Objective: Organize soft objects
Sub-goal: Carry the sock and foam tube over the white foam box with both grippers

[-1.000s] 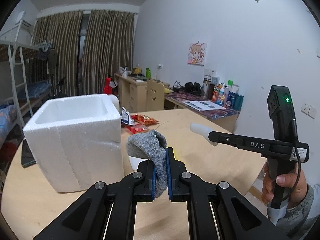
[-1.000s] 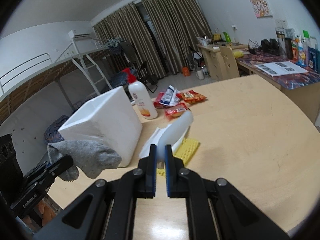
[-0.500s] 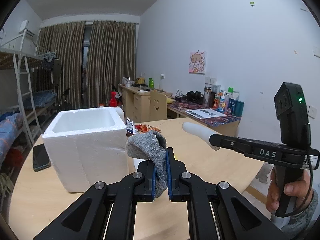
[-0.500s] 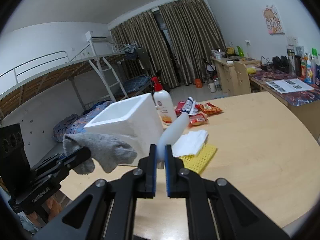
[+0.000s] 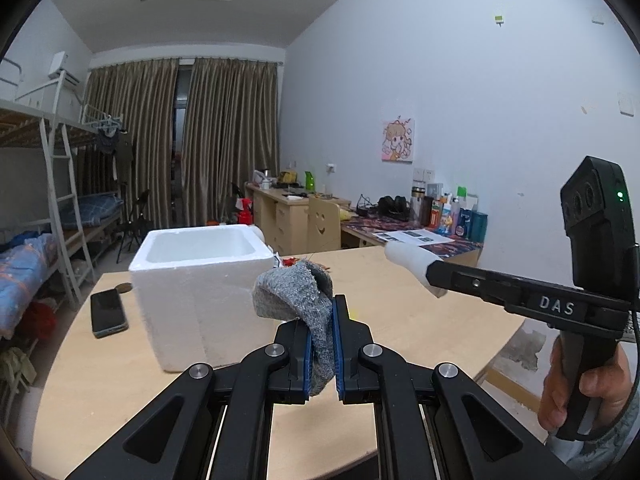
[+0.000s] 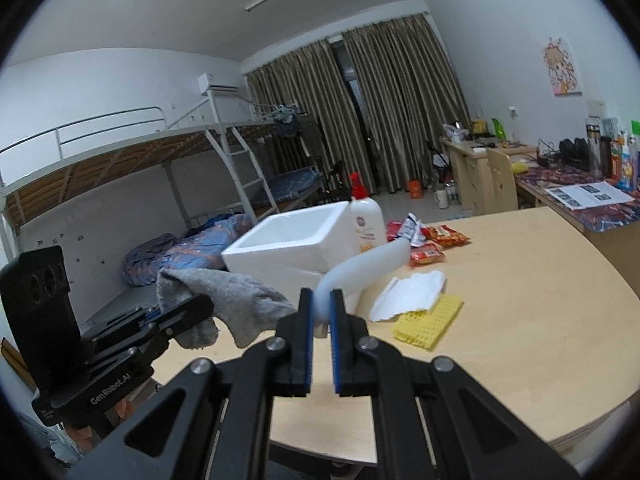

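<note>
My left gripper (image 5: 322, 316) is shut on a grey sock (image 5: 294, 294) that flops over its fingertips, held in the air in front of the white foam box (image 5: 192, 280). In the right wrist view the grey sock (image 6: 240, 300) hangs from the left gripper (image 6: 196, 308) at the lower left. My right gripper (image 6: 320, 306) is shut on a white sock (image 6: 368, 264) that sticks out stiffly towards the foam box (image 6: 280, 256). The left wrist view shows the white sock (image 5: 408, 258) at the tip of the right gripper (image 5: 434, 276), with a hand on its handle. The box looks empty inside.
On the round wooden table (image 6: 520, 320) lie a white cloth (image 6: 412, 290), a yellow mat (image 6: 430, 318), snack packets (image 6: 436, 240) and a spray bottle (image 6: 366, 224) behind the box. A phone (image 5: 107, 312) lies left of the box. Bunk beds stand to the left, desks to the right.
Both grippers have drawn back and risen from the table, each still gripping its sock. The box and the table now look farther away and lower in both views.
</note>
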`<act>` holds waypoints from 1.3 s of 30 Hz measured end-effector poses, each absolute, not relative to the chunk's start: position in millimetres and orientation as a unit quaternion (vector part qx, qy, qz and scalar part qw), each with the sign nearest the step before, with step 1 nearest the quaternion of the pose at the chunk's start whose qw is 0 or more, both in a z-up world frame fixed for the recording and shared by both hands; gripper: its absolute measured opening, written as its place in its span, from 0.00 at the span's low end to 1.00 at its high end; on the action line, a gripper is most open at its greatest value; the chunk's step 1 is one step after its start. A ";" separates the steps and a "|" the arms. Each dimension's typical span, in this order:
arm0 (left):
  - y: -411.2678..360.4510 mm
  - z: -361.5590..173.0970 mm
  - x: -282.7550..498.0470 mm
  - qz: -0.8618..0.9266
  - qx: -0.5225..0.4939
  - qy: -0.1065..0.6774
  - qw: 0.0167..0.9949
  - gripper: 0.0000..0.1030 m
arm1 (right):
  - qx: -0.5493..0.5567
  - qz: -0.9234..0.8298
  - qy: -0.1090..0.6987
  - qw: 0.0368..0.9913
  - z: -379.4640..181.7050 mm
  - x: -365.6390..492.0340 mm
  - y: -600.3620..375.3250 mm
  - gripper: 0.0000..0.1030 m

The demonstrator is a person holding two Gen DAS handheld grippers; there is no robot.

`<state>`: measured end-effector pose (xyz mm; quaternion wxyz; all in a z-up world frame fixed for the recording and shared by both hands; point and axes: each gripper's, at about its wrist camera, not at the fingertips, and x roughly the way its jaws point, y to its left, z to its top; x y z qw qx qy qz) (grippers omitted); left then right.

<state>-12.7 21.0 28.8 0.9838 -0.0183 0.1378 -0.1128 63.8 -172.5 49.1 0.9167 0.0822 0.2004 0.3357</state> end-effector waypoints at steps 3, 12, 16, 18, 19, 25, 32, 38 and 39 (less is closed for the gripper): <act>24.9 29.5 -23.9 -0.105 -0.016 0.130 0.986 0.09 | 0.079 0.345 0.196 0.914 49.1 58.6 -166.3 0.09; 47.1 41.1 -46.3 -0.067 -0.013 0.110 0.992 0.09 | 0.072 0.375 0.184 0.906 55.1 51.4 -141.4 0.09; 57.6 42.3 -49.2 -0.049 -0.009 0.106 0.993 0.09 | 0.065 0.390 0.183 0.900 57.3 51.9 -126.3 0.09; 62.8 42.8 -50.6 -0.041 -0.012 0.103 0.994 0.09 | 0.062 0.395 0.181 0.898 58.7 51.4 -119.6 0.09; 65.2 43.0 -51.1 -0.034 -0.014 0.102 0.994 0.09 | 0.060 0.399 0.181 0.897 59.2 51.8 -116.4 0.09; 70.8 39.8 -51.5 -0.015 -0.016 0.101 0.995 0.09 | 0.036 0.410 0.180 0.893 58.0 54.0 -98.4 0.09; 67.6 36.4 -41.8 -0.004 -0.014 0.109 0.994 0.09 | 0.003 0.396 0.181 0.900 53.4 58.4 -85.3 0.09; 65.5 35.3 -33.6 -0.002 -0.010 0.114 0.993 0.09 | -0.004 0.395 0.180 0.901 55.2 59.6 -82.0 0.09; 65.9 35.1 -33.5 -0.003 -0.009 0.114 0.993 0.09 | -0.005 0.396 0.179 0.901 55.8 59.7 -81.5 0.10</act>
